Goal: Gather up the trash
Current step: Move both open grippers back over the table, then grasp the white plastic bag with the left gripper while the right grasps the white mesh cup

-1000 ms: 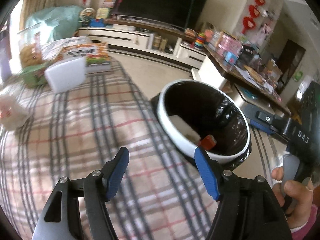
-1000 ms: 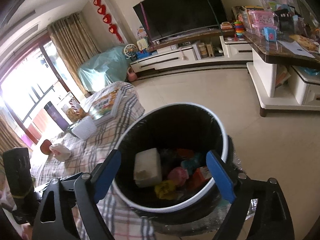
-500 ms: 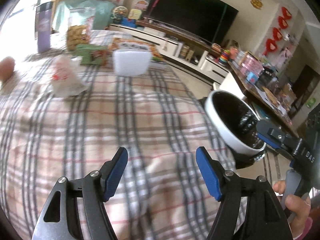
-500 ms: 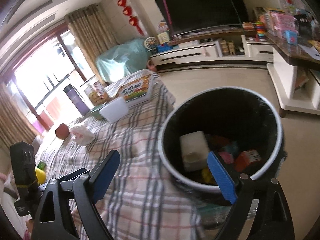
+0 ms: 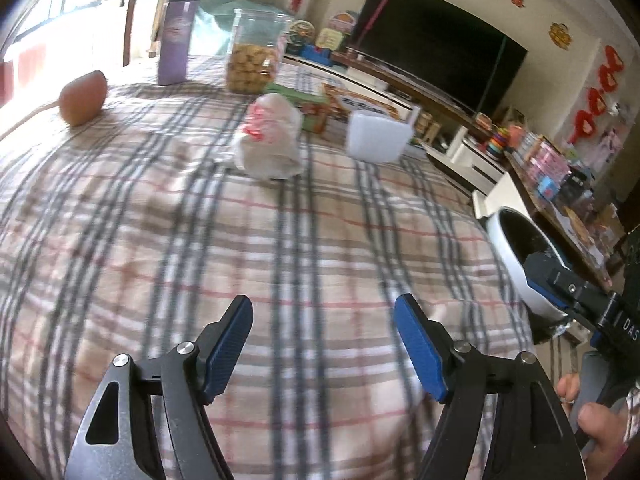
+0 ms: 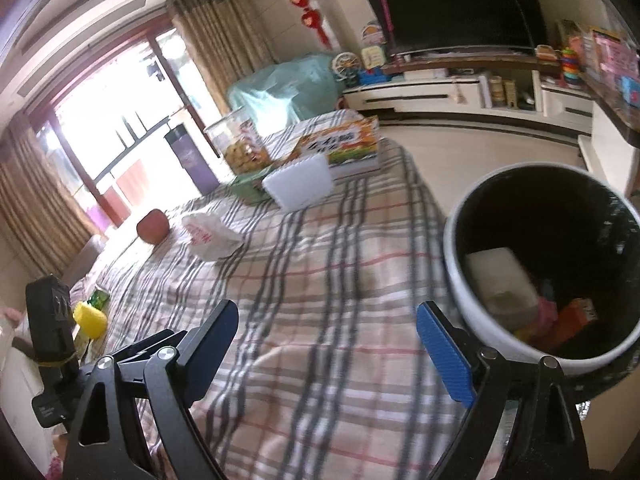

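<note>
Left wrist view: the left gripper [image 5: 322, 342] hangs over the near part of the table [image 5: 120, 240], which wears a plaid cloth, and its jaws have just been opening with nothing between them, probably to be ready for the next piece of trash. That piece is likely the crumpled bag [image 5: 270, 142], lying alone toward the far edge, just in front of a white box [image 5: 378, 140]. A jar [image 5: 254, 54] and a purple bottle [image 5: 176, 36] stand upright along the far edge, looking like kept goods rather than litter; a brown round thing [image 5: 82, 96] sits at the far left corner. The bin [image 5: 516, 264] stands off the table's right edge, close enough for easy drops.

Right wrist view: the right gripper [image 6: 324, 350] is spread wide and empty above the near part of the table [image 6: 340, 280]. The bin [image 6: 472, 280] is at its right finger, already holding a pale block and coloured scraps. The bag [image 6: 210, 236] lies toward the far left, near the brown thing [image 6: 152, 226]. A yellow object [image 6: 90, 320] sits beyond the left edge, beside the other gripper's handle.
</note>
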A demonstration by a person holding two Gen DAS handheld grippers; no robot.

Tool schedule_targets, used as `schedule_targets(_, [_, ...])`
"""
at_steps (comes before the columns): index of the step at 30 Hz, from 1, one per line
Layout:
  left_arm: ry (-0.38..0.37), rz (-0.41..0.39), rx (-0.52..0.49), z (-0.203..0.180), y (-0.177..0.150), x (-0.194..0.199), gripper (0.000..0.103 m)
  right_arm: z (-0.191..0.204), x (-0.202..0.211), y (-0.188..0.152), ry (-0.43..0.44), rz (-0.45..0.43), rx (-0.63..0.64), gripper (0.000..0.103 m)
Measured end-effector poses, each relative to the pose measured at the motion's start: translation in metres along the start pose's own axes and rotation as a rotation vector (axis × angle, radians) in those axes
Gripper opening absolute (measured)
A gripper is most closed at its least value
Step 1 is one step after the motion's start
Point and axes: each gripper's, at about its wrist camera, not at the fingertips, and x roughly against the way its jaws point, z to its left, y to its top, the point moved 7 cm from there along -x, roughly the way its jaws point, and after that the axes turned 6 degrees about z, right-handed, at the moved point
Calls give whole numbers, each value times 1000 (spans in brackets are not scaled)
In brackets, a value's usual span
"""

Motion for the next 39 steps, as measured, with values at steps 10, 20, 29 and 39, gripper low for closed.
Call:
schedule_targets(10, [53,-4,46,32,14,-10,74,21,-34,14,0,14,57,92])
schedule_targets(20, [75,-7,34,43,53,-36,74,25,-74,38,-9,50,87,92])
schedule_targets(29, [99,-23,16,53,89,-71,74,24,-111,72,7,55,78,92])
schedule_targets(39, [73,-50,9,56,109,-97,65,25,-146,100,1,52,98,92])
